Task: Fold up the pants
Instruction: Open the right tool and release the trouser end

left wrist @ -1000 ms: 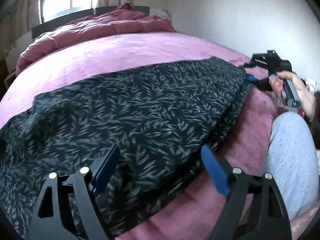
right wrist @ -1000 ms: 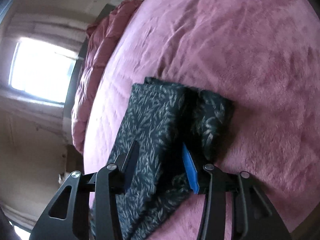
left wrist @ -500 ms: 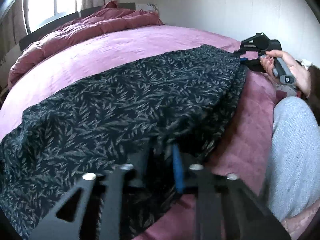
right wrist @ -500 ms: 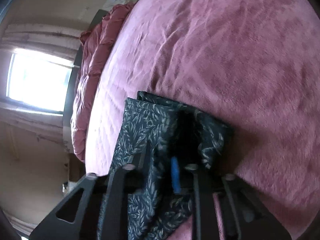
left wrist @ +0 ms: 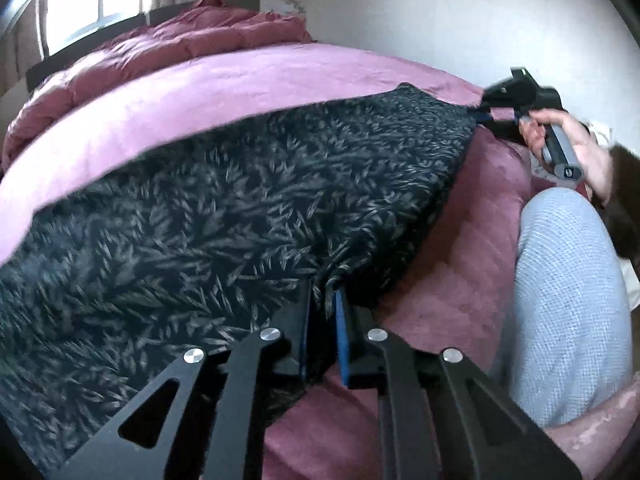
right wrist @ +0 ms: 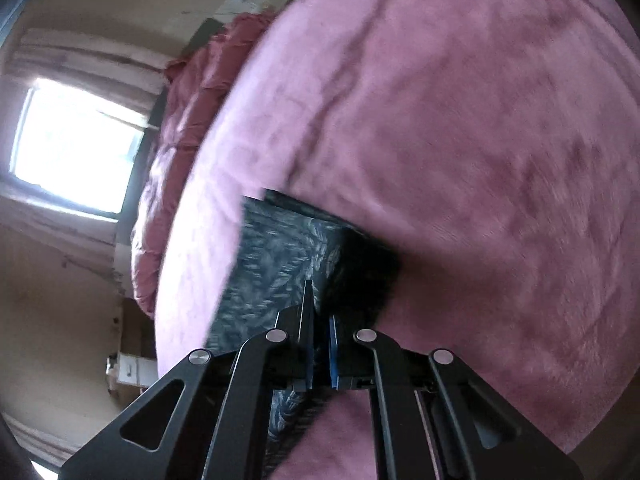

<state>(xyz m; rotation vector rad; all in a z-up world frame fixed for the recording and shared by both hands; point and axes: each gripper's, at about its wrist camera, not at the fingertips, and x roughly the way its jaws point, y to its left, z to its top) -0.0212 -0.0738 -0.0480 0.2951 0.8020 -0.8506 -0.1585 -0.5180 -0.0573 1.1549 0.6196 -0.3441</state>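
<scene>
While both of my tools sit low over the pink plush bed cover (left wrist: 168, 104), I see the dark leaf-print fabric pants (left wrist: 240, 200) stretched across it as a long band. My left hand-held gripper (left wrist: 322, 300) has just closed, and its blue pads pinch the near edge of the cloth. At the far end, my right hand-held gripper (right wrist: 319, 312) has likewise just been closing and now pinches the folded corner of the same pants; in the left wrist view I see it held in a hand (left wrist: 568, 140) beside the wall. A knee in light grey knit trousers (left wrist: 568, 280) rests by the bed edge. A quilted red duvet (left wrist: 160, 48) lies bunched under the window (right wrist: 76, 144).
</scene>
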